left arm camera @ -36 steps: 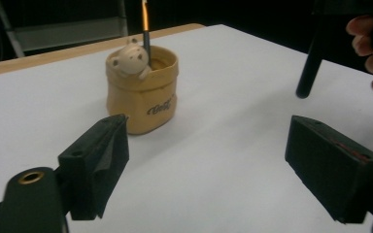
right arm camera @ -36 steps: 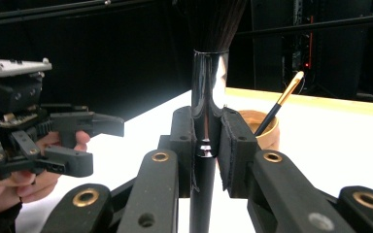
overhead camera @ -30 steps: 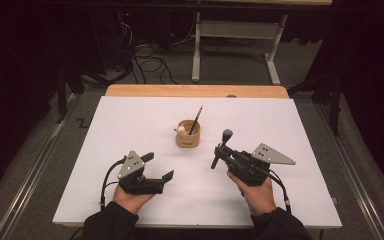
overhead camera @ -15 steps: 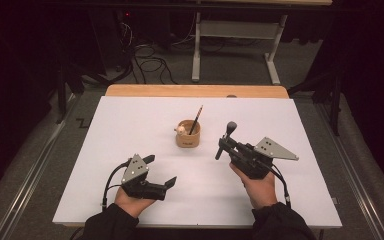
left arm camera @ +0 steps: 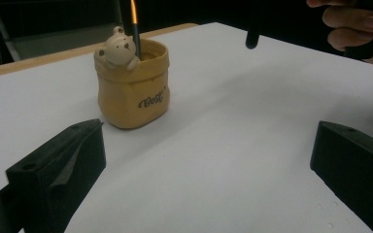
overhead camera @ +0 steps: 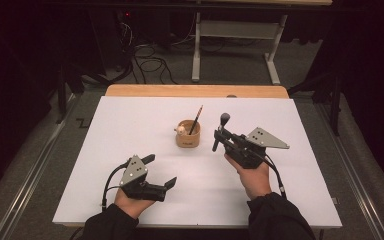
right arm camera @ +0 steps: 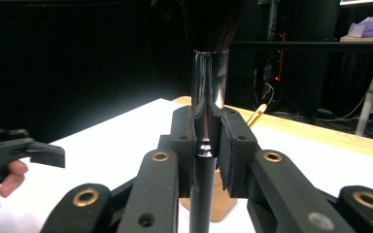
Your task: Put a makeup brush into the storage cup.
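The person is wearing black sleeves [overhead camera: 115,225]. Each hand is carrying a black tool: the left gripper [overhead camera: 161,171] and the right gripper [overhead camera: 219,134]. A grey three-cornered plate [overhead camera: 266,138] with little screws is sitting on top of each. Black cables [overhead camera: 109,182] are trailing back. Round brass rivets [right arm camera: 161,156] are shining on the arms.

Dark room; grey floor [overhead camera: 40,150]; cables [overhead camera: 150,62], seemingly; white-legged bench [overhead camera: 235,45].

white table top [overhead camera: 130,130] | wooden edge [overhead camera: 195,90] | floor cables [overhead camera: 147,62]
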A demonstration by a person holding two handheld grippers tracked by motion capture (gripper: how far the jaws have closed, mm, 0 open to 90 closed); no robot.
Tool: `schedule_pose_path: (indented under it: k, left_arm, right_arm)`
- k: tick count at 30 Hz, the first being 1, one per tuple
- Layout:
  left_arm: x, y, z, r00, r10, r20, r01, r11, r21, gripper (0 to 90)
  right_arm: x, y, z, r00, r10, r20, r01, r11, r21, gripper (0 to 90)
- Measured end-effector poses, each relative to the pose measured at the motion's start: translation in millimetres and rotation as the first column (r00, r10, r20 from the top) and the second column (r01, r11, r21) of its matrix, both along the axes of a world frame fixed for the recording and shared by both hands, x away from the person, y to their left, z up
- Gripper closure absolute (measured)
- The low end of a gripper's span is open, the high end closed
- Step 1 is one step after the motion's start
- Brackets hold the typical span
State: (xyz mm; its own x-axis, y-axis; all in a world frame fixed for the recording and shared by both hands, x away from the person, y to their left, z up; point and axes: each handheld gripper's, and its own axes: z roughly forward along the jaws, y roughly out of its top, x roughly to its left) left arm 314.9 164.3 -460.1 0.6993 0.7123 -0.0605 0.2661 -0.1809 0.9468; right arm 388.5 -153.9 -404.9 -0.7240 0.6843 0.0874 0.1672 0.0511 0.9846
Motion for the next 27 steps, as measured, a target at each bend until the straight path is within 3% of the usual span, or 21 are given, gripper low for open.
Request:
schedule_pose_path:
  k: [27]
  left_arm:
    - [0.6, 3.0, 1.4, 1.0, 0.001, -0.003, -0.001, 0.9999, -0.015, 0.2]
  right_arm:
    - [50.4, 35.3, 7.6, 0.9991, -0.037, -0.022, 0.036, 0.9992, -0.014, 79.3]
